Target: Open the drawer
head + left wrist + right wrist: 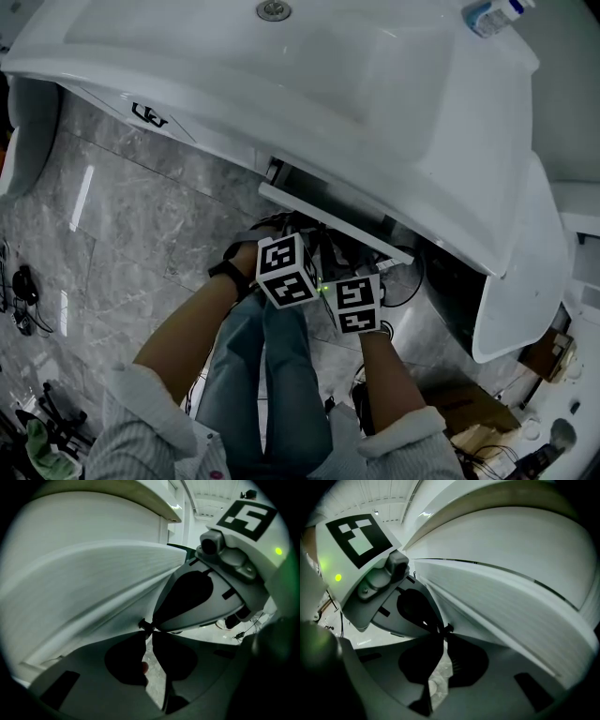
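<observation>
Left tool (147, 630) had its jaws closed tip to tip, with only a thin slit of floor showing lower down between the dark pads. Nothing clearly sat between them. Right tool (444, 631) was the same: tips together, narrow gap behind, no object visibly held. In both gripper views the tips sat right against the lower edge of the white drawer front, and the two tools met almost nose to nose there. Can't tell whether either one actually pinched the edge.

In the head view the drawer (323, 217) sat under the white washbasin (281, 84), its front panel standing out a little from the cabinet with a dark gap behind it. Both marker cubes were just below the panel, side by side and nearly touching.

The person stood close in, with blue jeans (272, 375) below the tools, light sleeves on both arms and a dark wristband (225, 272) on the left wrist. Basin drain (273, 10) was at the top edge, and a small bottle (492, 14) stood on the far right corner of the basin. Floor (131, 206) was grey marble tile.
</observation>
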Available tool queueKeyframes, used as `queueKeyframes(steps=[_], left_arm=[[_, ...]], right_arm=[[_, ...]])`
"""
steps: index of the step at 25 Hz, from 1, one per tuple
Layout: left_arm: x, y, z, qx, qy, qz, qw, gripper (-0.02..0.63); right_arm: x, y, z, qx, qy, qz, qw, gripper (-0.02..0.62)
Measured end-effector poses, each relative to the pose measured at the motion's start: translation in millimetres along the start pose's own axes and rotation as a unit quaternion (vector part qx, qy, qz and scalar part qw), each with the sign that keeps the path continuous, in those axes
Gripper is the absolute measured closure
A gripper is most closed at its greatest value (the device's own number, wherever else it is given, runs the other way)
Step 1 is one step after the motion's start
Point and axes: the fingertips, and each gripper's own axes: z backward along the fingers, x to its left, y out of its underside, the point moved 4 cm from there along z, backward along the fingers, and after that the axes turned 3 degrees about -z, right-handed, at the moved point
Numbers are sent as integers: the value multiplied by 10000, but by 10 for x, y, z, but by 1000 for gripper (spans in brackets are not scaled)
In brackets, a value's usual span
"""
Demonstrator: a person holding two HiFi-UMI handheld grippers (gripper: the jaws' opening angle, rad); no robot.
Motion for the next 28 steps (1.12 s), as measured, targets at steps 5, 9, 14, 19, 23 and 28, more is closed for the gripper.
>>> queueKeyframes(steps=[5, 9, 14, 19, 23, 28], left_arm=[[-51, 18, 29, -21, 3, 65, 10000, 555], [-102, 45, 57, -61, -2, 92, 9999, 555], [-179, 111, 121, -61, 114, -62, 9999, 555], [-286, 156, 167, -61, 132, -102, 9998, 555], [-334, 187, 183, -54, 113, -128, 9998, 555], [-359, 211, 208, -75, 82, -104, 9999, 555]], right_arm=[[38, 25, 32, -11, -32, -65, 10000, 569], [84, 50, 62, -6, -57, -94, 9999, 568], [195, 91, 102, -6, -100, -120, 9999, 568], [286, 154, 160, 29, -65, -224, 9997, 568], [331, 186, 180, 70, -67, -201, 9998, 568], [369, 189, 193, 98, -48, -192, 9998, 568]])
